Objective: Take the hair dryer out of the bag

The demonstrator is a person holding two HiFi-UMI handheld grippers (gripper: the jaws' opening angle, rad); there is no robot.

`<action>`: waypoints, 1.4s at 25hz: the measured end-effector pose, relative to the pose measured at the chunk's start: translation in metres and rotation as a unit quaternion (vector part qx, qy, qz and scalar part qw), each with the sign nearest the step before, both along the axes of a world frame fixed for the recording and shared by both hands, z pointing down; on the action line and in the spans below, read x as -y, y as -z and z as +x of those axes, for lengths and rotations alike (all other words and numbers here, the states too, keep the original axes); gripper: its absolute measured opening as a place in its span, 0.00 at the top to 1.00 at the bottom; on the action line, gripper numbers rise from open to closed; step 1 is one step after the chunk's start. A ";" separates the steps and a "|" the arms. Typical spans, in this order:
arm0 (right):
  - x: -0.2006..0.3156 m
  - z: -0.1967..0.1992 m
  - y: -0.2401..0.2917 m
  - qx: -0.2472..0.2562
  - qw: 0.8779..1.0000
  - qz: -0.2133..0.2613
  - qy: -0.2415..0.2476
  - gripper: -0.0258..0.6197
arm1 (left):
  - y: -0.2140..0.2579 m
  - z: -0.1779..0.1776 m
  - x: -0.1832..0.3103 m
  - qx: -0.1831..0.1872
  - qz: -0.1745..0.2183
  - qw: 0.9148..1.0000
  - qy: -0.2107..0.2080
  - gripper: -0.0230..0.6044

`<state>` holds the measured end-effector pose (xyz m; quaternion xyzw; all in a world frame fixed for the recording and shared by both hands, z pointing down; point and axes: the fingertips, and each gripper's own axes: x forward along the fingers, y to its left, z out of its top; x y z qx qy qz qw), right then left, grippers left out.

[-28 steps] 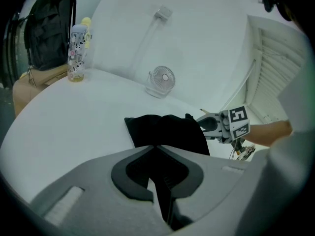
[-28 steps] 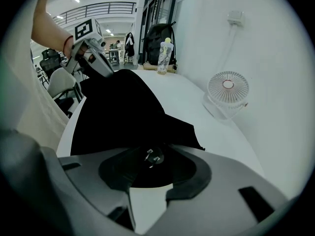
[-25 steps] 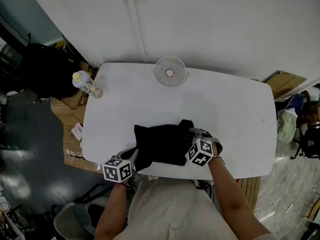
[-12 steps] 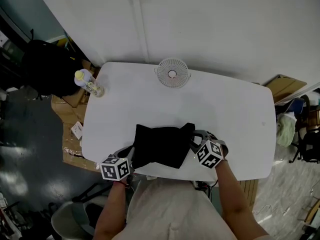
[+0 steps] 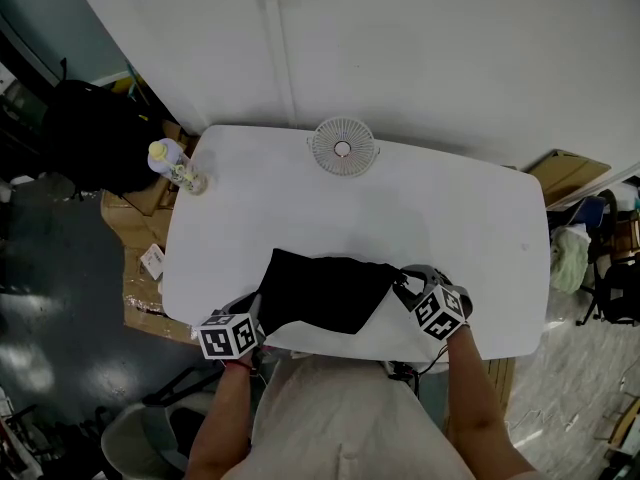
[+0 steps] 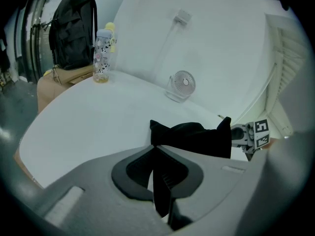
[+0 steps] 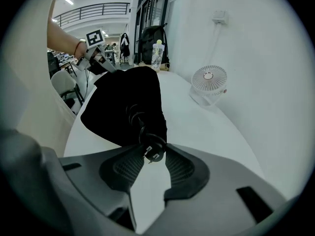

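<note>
A black cloth bag (image 5: 320, 290) lies flat near the front edge of the white table (image 5: 450, 208). My left gripper (image 5: 256, 315) is shut on the bag's left corner; in the left gripper view a strip of black fabric (image 6: 160, 186) runs down between its closed jaws (image 6: 155, 148). My right gripper (image 5: 408, 284) is at the bag's right end, shut on a black plug (image 7: 153, 152). The plug's coiled cord (image 7: 136, 118) leads back into the bag (image 7: 123, 102). The hair dryer's body is hidden inside.
A small white desk fan (image 5: 342, 145) stands at the table's far edge, and a bottle (image 5: 172, 164) on the far left corner. A black backpack (image 5: 85, 128) and cardboard (image 5: 140, 268) lie on the floor to the left. My body is at the near edge.
My right gripper has moved to the right with the plug, and the bag's right end has stretched out and flattened after it. The left gripper has held its grip almost in place.
</note>
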<state>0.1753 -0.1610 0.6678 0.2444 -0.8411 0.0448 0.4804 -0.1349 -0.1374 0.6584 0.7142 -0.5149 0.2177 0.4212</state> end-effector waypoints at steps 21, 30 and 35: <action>-0.015 -0.056 -0.005 -0.088 0.985 0.009 0.145 0.75 | 0.021 0.027 0.005 -0.031 0.025 0.999 -0.027 0.93; -0.007 -0.059 -0.011 -0.119 0.982 0.019 0.148 0.69 | 0.020 0.029 0.006 -0.035 0.024 0.999 -0.029 0.93; -0.009 -0.060 -0.013 -0.125 0.980 0.028 0.153 0.64 | 0.019 0.030 0.008 -0.037 0.024 0.999 -0.031 0.93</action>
